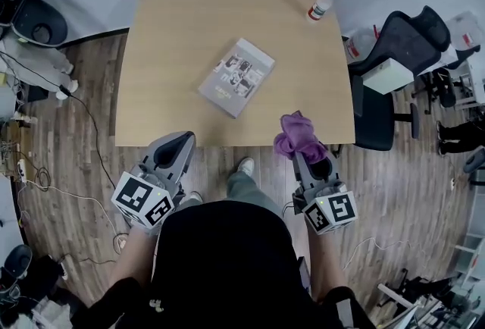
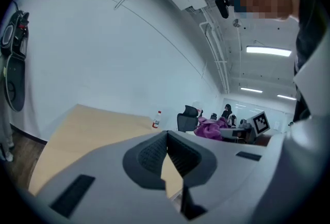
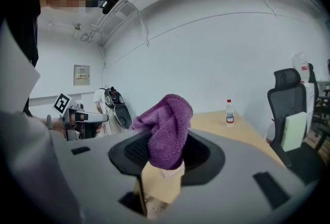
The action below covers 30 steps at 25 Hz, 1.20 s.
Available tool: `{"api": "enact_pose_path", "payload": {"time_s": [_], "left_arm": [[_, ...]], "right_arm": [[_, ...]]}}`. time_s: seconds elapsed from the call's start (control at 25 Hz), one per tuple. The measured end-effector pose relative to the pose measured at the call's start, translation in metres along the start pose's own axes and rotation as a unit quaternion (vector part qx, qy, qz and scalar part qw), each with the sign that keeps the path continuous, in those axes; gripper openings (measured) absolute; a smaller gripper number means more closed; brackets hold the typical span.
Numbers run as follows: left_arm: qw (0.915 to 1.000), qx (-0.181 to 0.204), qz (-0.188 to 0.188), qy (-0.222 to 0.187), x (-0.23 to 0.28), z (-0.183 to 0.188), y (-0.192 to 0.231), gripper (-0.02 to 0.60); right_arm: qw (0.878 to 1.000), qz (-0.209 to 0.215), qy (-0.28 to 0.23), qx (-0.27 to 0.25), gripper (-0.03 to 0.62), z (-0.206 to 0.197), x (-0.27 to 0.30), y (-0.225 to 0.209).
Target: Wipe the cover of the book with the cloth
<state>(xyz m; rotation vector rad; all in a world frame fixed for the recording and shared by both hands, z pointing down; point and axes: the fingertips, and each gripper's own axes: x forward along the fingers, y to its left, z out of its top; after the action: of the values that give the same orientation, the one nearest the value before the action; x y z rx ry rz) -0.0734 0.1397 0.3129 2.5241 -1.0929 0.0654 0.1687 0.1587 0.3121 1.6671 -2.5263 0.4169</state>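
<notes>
A grey book point(image 1: 236, 76) with photos on its cover lies flat near the middle of the tan table point(image 1: 182, 24). My right gripper point(image 1: 305, 155) hovers over the table's near edge, right of the book, shut on a purple cloth point(image 1: 298, 135) that bunches above its jaws point(image 3: 166, 132). My left gripper point(image 1: 176, 147) is held just off the near edge, left of the book, its jaws shut with nothing between them point(image 2: 166, 153). Both grippers are well short of the book.
A small white bottle with a red cap point(image 1: 320, 4) stands at the table's far right corner. A black office chair point(image 1: 394, 70) sits right of the table. Cables point(image 1: 45, 168) run over the wooden floor at left.
</notes>
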Motion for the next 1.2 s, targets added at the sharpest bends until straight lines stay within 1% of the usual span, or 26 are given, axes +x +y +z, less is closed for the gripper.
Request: {"api": "enact_pose_path", "payload": {"time_s": [0.16,0.32,0.48,0.64,0.76,0.88,1.08,1.2], "left_arm": [[0.9995,-0.002,0.030,0.005,0.038,0.004,0.002,0.020],[0.9983,0.001,0.058,0.011,0.066,0.006,0.003,0.020],[0.9961,0.002,0.086,0.019,0.084,0.005,0.016,0.020],[0.9947,-0.003,0.098,0.030,0.096,0.002,0.036,0.020],[0.9949,-0.005,0.094,0.038,0.106,0.000,0.053,0.020],[0.9955,-0.004,0.080,0.051,0.120,-0.005,0.074,0.020],[0.9956,-0.010,0.041,0.083,0.145,-0.024,0.104,0.020],[0.9942,-0.012,0.020,0.105,0.156,-0.039,0.121,0.020]], "right_arm": [[1.000,0.021,0.011,0.009,0.162,0.002,0.022,-0.043],[0.999,0.048,0.021,0.017,0.162,0.001,0.043,-0.075],[0.997,0.064,0.031,0.019,0.162,-0.003,0.067,-0.094],[0.996,0.070,0.043,0.032,0.163,-0.012,0.089,-0.101],[0.996,0.062,0.058,0.025,0.162,-0.015,0.107,-0.101],[0.996,0.047,0.070,0.028,0.161,-0.021,0.126,-0.101],[0.994,0.020,0.096,0.038,0.161,-0.040,0.162,-0.097],[0.994,-0.003,0.105,0.044,0.161,-0.048,0.179,-0.097]]}}
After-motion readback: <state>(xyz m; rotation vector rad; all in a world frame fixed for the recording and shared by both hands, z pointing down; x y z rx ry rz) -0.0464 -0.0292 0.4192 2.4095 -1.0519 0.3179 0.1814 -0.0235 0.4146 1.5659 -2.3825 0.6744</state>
